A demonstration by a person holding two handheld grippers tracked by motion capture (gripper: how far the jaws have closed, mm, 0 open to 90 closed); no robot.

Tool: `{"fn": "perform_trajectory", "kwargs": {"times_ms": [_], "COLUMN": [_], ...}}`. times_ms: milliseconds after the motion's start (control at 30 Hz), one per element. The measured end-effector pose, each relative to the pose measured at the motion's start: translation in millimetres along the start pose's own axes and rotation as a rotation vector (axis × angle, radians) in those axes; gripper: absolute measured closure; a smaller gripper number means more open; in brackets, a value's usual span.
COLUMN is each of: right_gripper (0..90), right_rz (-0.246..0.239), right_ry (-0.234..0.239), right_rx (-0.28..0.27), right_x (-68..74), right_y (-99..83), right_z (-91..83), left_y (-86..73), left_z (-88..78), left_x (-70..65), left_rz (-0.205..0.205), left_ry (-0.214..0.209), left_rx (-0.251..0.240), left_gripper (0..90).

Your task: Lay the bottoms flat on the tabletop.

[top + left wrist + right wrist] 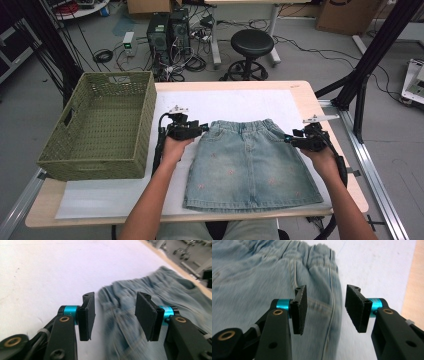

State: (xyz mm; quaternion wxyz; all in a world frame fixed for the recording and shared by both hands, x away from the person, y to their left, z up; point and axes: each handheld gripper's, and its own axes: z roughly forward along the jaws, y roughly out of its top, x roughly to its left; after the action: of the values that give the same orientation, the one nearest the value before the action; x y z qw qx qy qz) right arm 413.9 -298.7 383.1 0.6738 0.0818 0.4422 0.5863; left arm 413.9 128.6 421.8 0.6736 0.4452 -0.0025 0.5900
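A light blue denim skirt (250, 162) lies flat on the white sheet (235, 102), waistband toward the far side. My left gripper (202, 128) hovers at the skirt's left waist corner, jaws open with nothing pinched. In the left gripper view the skirt (130, 307) lies below and beyond the open left gripper (115, 315). My right gripper (288, 138) sits at the skirt's right edge just below the waistband, also open. In the right gripper view the side seam of the skirt (322, 285) runs under the gap of the right gripper (325, 311).
A green woven basket (105, 125) stands at the table's left, beside my left hand. The wooden table edge (327, 125) runs close to my right hand. Beyond the table are a black stool (251, 45), computer towers (167, 30) and black frame posts (367, 60).
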Motion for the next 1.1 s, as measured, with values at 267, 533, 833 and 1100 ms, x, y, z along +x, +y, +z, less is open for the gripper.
{"fn": "perform_trajectory", "kwargs": {"times_ms": [267,533,833,1100], "right_gripper": [51.8,49.4,79.5,79.6], "right_rz": [-0.03,0.025,-0.026,-0.086], "right_ry": [0.002,-0.009,-0.026,-0.186], "right_rx": [0.027,0.049,0.138,0.125], "right_x": [3.2,-5.7,-7.2,-5.2], "right_y": [15.7,23.6,34.2,35.6], "right_z": [16.6,35.0,63.7,58.5], "left_y": [-13.6,-16.8,-3.3,-3.5], "left_z": [35.9,40.6,21.3,26.0], "left_x": [-0.8,-12.6,-11.9,-26.9], "left_rz": [0.003,0.112,0.157,0.205], "left_ry": [-0.018,0.016,0.088,0.074], "left_rx": [0.139,0.155,0.034,0.025], "left_gripper": [53.7,70.8,78.2,72.0]}}
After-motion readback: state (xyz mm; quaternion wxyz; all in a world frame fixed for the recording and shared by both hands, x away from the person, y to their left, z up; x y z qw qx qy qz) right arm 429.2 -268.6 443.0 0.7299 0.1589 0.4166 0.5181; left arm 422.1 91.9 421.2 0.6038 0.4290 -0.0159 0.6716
